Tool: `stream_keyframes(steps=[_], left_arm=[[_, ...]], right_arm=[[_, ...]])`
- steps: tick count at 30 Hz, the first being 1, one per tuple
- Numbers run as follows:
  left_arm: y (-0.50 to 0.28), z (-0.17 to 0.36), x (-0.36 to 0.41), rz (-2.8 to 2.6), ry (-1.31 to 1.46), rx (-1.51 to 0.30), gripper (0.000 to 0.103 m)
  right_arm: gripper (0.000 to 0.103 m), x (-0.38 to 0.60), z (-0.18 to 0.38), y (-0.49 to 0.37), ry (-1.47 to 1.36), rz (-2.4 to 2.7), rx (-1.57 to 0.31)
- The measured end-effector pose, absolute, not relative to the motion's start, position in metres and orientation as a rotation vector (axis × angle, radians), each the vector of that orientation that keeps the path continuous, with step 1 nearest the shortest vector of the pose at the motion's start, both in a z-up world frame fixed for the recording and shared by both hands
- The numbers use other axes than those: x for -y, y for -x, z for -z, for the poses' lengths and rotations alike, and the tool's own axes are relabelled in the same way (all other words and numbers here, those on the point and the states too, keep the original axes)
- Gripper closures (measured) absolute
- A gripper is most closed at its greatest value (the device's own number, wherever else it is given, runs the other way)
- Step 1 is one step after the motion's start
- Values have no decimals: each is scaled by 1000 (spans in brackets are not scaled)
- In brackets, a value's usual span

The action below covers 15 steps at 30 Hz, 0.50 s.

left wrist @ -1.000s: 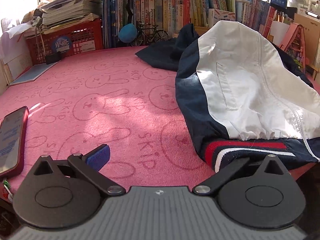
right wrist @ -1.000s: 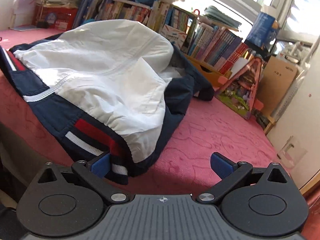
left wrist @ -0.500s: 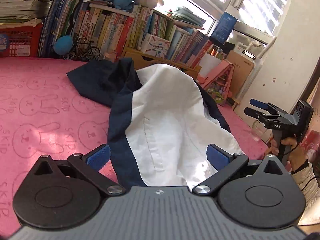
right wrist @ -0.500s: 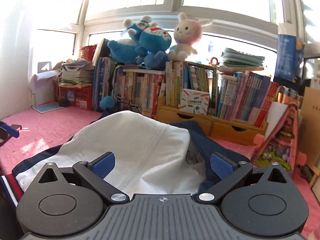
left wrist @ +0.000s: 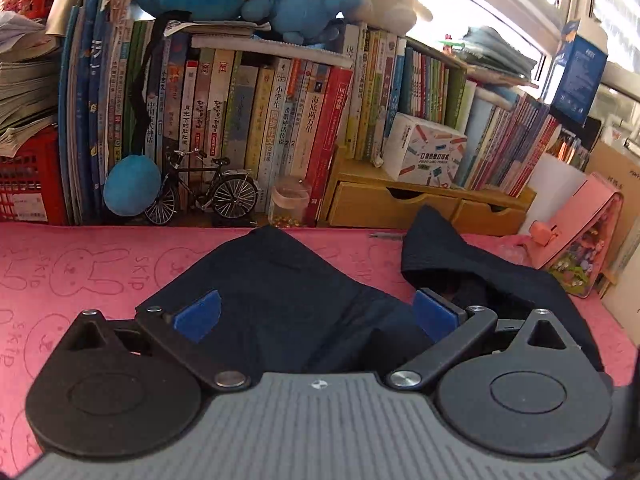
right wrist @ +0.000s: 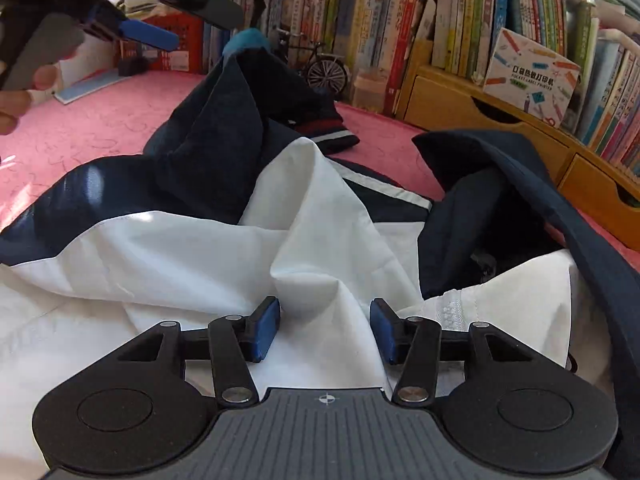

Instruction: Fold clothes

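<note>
jacket (right wrist: 192,248) is crumpled on pink surface (left wrist: 60,280) | left tongs (left wrist: 316,316) are held wide over navy cloth | right tongs (right wrist: 325,330) are closing around white fold, not yet pinched | risk: several layers may be caught

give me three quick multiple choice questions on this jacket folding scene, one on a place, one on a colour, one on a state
1. Where does the model bicycle stand?
A. in front of the books, at the back of the pink mat
B. on the jacket
C. inside the wooden drawer

2. What colour is the fabric between the right claw's pads?
A. red
B. white
C. yellow

3. How does the jacket lie?
A. neatly folded in a square
B. hung on a hanger
C. crumpled and unfolded on the mat

Answers:
1. A, the bicycle sits against the book spines, at the pink mat's far edge.
2. B, a white ridge rises between the blue pads as the jaws are closing.
3. C, the white and navy panels lie in loose creases.
</note>
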<state>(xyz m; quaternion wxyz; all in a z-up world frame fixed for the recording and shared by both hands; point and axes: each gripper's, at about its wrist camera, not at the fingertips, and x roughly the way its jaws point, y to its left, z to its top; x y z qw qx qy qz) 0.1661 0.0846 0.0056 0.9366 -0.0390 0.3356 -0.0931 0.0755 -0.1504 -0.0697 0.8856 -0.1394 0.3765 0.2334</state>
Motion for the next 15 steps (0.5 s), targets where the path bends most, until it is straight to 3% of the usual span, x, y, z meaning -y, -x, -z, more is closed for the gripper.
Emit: stream_keyframes(steps=[6,8,9,10,12,15], left_arm=[[-239,50,-29,-40,-205,-879,0],[-244,64,-31,-68,-239,-934,6],[-241,63,-37,-55,-207,-932,15],[-237,59,-47,-35,-164,-914,39],[-225,43,-75,-48,-109,-874,57],[-199,14,-137,-191,-42,-824,59]], right_arm=[[51,171,75,-49,237,-516,-745],[49,174,75,-49,210,-522,-734],[49,175,76,-49,204,-523,-727],[48,176,76,-47,204,-524,-717],[48,177,77,-45,205,-526,-699],[48,178,79,-42,198,-528,-681]])
